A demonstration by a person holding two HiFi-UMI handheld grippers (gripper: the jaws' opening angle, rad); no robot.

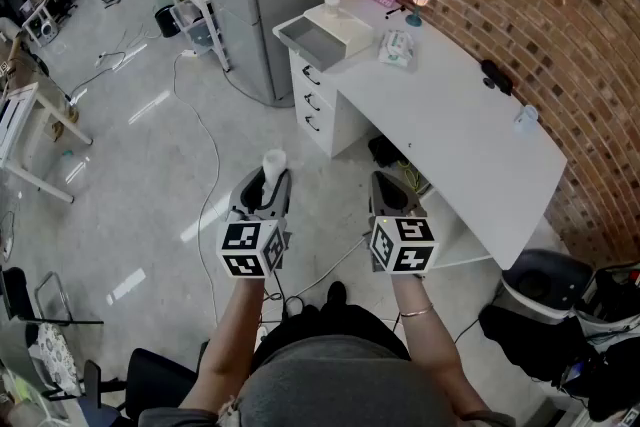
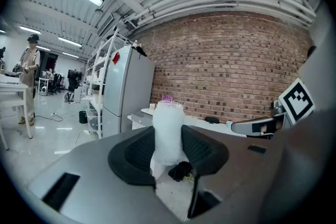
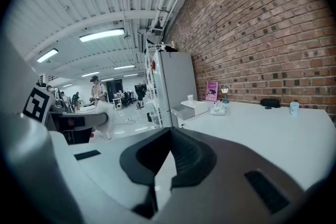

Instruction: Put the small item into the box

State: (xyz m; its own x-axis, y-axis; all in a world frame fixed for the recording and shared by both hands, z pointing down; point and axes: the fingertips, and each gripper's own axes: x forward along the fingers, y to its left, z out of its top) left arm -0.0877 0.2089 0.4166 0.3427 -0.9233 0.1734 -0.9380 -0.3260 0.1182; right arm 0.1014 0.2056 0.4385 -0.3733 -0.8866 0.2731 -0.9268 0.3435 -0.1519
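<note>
- The left gripper (image 1: pixel 268 183) grips the white item (image 1: pixel 273 159), near and left of the desk (image 1: pixel 470 125). The item looks soft, so a slack squeeze could drop it on the floor (image 1: pixel 150 165).
- The right gripper (image 1: pixel 386 185) is closed and empty. Swung carelessly, it could knock the packet (image 1: pixel 397 48).
- The box (image 1: pixel 338 27) sits at the desk's far end, well apart. An early release would miss it.
</note>
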